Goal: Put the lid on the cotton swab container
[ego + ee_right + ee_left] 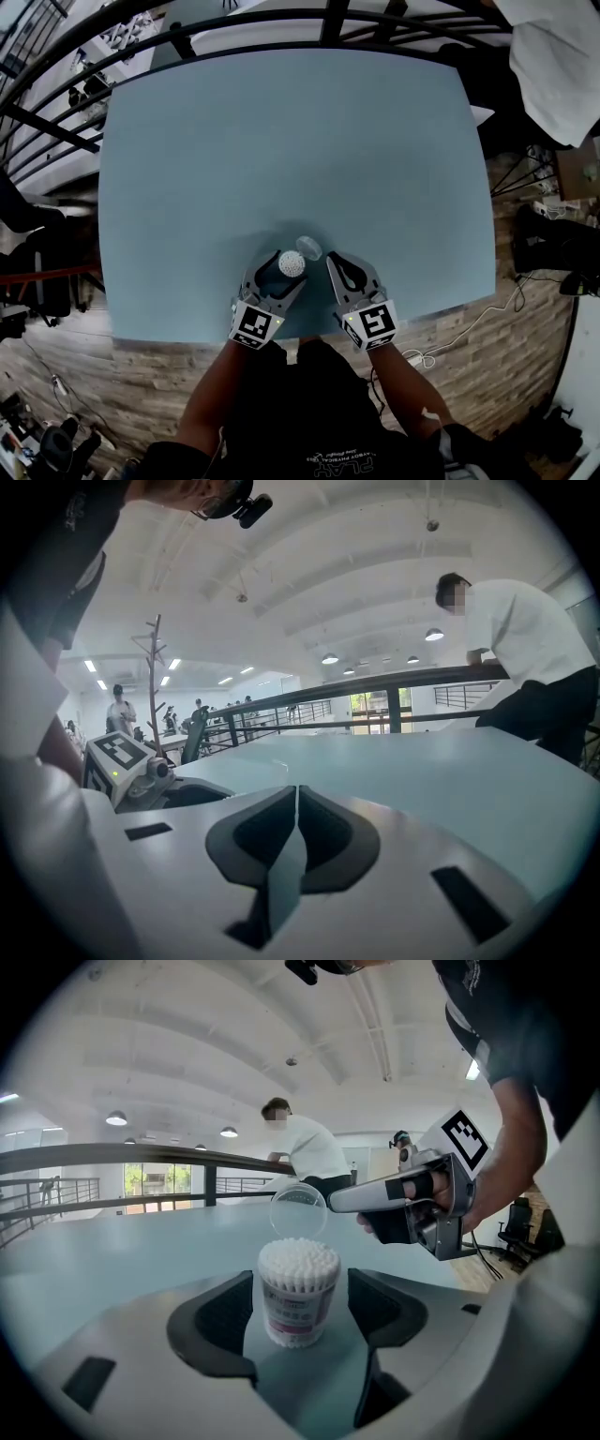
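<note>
A blue-grey table [281, 141] stands beside a dark railing [244, 21] over a wood floor. Near its front edge the cotton swab container [298, 1290] stands upright, full of white swabs, uncovered. The left gripper [279, 277] has its jaws wide apart on either side of the container, with a gap showing on each side. Just behind and above it, the clear lid [298, 1208] hangs tilted at the tip of the right gripper [296, 799], whose jaws are pressed together on it
</note>
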`<state>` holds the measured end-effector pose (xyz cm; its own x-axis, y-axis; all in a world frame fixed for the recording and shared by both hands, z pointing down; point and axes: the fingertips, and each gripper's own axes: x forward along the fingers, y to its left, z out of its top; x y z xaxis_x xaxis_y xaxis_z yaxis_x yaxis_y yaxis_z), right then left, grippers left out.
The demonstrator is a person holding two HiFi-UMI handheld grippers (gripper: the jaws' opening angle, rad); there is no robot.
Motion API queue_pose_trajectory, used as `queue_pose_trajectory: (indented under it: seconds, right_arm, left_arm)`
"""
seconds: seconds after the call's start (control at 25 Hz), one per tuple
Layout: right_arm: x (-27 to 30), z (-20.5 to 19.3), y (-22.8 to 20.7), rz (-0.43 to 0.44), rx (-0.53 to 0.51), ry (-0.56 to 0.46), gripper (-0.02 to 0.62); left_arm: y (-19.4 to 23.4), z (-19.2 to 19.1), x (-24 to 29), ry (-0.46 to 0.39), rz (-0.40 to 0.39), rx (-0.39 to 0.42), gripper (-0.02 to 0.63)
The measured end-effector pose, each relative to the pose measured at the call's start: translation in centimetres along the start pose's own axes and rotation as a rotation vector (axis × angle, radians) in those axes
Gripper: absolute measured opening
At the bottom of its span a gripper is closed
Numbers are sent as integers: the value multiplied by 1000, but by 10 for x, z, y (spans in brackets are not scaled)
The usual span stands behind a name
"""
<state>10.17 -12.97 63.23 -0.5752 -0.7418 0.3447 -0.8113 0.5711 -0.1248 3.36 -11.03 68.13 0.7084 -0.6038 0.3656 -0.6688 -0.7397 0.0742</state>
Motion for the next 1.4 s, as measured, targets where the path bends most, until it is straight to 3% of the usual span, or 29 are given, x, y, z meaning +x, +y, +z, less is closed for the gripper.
queue_pose_trajectory:
  seconds: [0.36,0.92,1.4]
  right_arm:
    - [4,-3,1,6,12,15,21]
    - [8,-1,-8,-10,11,7,21]
    - [12,4,17,45,-3,-1,21]
  left_arm:
    - [-2,4,2,-7,7,-11,283]
    - [-5,1,1,12,2,-19,265]
    - [-9,0,2,19,5,-4,263]
